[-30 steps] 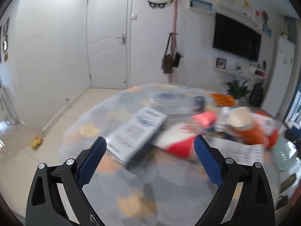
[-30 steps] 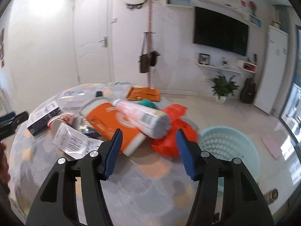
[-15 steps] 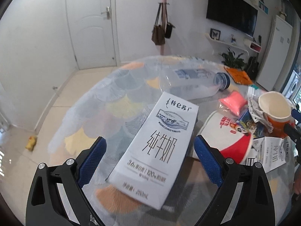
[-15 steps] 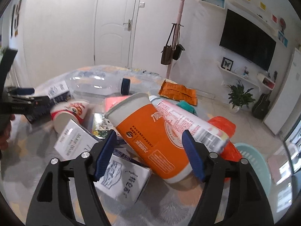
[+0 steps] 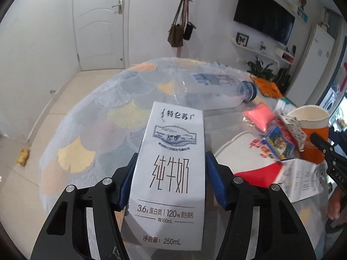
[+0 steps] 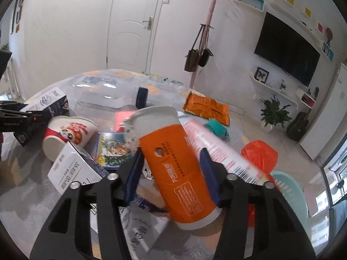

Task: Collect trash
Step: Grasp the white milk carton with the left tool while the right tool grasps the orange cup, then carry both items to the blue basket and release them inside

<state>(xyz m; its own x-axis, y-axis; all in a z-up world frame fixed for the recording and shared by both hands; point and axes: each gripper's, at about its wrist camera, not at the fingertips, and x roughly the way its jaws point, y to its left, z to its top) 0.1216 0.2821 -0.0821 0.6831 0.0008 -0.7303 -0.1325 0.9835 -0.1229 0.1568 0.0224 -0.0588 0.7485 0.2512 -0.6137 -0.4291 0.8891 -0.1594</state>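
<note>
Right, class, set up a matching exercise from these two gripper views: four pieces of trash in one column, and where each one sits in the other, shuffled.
Things:
1. milk carton
2. orange cup
3. clear bottle
4. red-and-white cup

Places:
A. lying on its side at the table's far side
B. between the right gripper's pads
C. between the left gripper's pads
D. lying on its side beside a second carton

Pairs: 1-C, 2-B, 3-A, 4-D

On the worktop (image 5: 91, 117) a milk carton (image 5: 171, 173) lies at lower centre of the left view, a bottle (image 5: 212, 91) on its side behind it – cups and wrappers crowd the right edge, a basket (image 6: 290, 192) lower right on the floor.
</note>
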